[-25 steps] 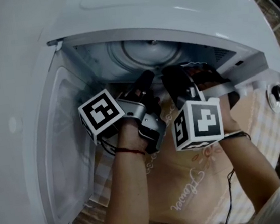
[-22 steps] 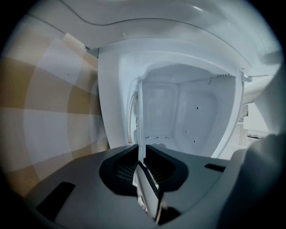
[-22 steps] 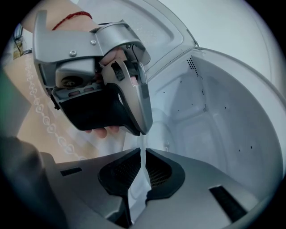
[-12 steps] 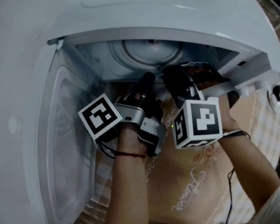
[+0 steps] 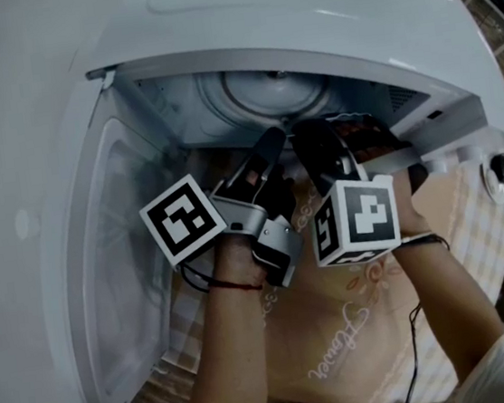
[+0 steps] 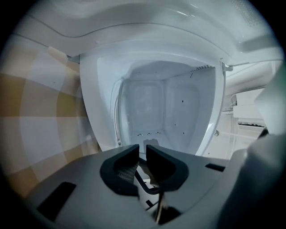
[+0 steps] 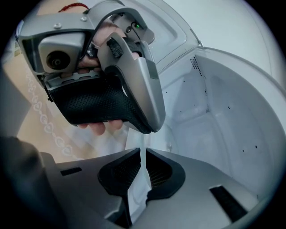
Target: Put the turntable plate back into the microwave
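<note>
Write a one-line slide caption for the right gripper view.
The right gripper, jaws shut on the edge of the turntable plate, holds it at the open white microwave.

Seemingly a home: an open white microwave (image 5: pixel 302 16) sits on a beige, embroidered, checked tablecloth (image 5: pixel 344 358).

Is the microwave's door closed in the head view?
No, the door stands swung wide open at the left, leaving the cavity of the microwave exposed.
</note>
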